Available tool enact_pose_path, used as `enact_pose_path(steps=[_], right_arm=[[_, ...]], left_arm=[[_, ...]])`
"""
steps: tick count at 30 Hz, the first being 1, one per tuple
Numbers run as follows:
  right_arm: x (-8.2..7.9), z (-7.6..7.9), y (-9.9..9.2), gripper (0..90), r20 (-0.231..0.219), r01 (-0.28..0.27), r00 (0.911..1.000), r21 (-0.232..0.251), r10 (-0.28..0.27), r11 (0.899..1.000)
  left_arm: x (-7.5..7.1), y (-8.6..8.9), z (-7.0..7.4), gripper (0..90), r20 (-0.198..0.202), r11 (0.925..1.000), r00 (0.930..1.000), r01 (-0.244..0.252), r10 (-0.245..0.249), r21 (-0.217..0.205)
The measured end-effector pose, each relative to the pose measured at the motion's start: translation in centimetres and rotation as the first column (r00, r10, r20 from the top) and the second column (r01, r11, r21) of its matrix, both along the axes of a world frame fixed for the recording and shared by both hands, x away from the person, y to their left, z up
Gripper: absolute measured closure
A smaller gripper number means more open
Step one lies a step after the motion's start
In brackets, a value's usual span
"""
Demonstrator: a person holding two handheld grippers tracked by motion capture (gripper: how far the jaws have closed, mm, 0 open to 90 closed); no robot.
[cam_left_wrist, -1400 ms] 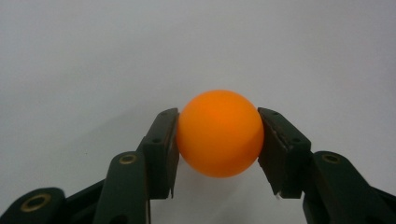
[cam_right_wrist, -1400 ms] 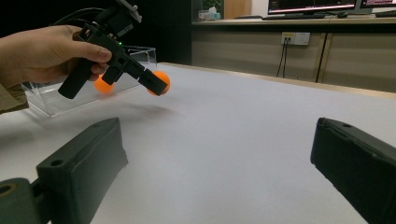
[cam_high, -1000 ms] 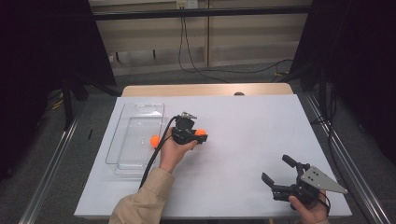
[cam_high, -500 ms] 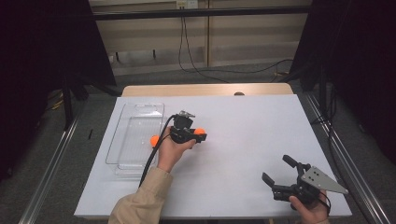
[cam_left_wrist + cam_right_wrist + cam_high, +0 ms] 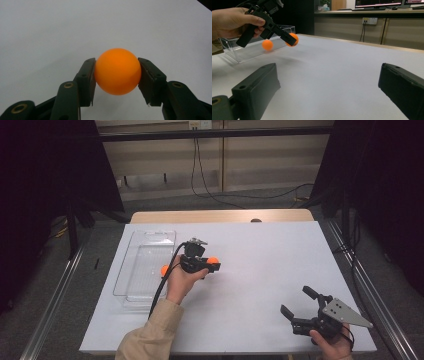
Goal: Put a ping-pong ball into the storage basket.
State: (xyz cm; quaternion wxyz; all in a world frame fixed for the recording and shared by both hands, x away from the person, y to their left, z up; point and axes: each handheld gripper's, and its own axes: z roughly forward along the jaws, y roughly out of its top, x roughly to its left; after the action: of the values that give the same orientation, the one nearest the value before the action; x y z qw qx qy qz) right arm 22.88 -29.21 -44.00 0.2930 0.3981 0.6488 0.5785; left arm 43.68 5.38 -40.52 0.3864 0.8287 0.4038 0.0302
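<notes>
While the left gripper (image 5: 117, 75) pinches the ball (image 5: 117, 71) above the tabletop (image 5: 260, 255), at three o'clock from the tray (image 5: 145, 265), this smooth round ball may squirt out and roll away. Right gripper (image 5: 300, 306) waits open at five o'clock.

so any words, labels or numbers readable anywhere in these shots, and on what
None can be read.
The orange ball in the left tool shows no print on its visible side.
The clear tray and the white table carry no markings.
The monitor screens behind the table in the right gripper view show lines too small and blurred to read.
</notes>
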Motion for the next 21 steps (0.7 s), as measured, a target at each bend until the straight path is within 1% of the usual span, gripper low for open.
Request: enact_pose_path(steps=[3,11,21], right_arm=[[0.0,-0.01,-0.04,2.2,-0.002,0.002,1.0,0.001,-0.002,1.0],[-0.01,-0.01,-0.02,2.3,-0.001,0.001,1.0,0.0,-0.001,1.0],[-0.02,-0.01,-0.01,2.3,-0.002,0.001,1.0,0.0,-0.001,1.0]], left_arm=[[-0.03,0.04,0.15,51.0,0.003,1.0,1.0,-0.005,0.005,-0.008],[-0.08,0.26,0.62,51.0,0.001,1.0,1.0,0.003,-0.003,-0.008],[-0.06,0.64,0.98,51.0,-0.002,0.9998,0.9999,-0.011,0.011,-0.015]])
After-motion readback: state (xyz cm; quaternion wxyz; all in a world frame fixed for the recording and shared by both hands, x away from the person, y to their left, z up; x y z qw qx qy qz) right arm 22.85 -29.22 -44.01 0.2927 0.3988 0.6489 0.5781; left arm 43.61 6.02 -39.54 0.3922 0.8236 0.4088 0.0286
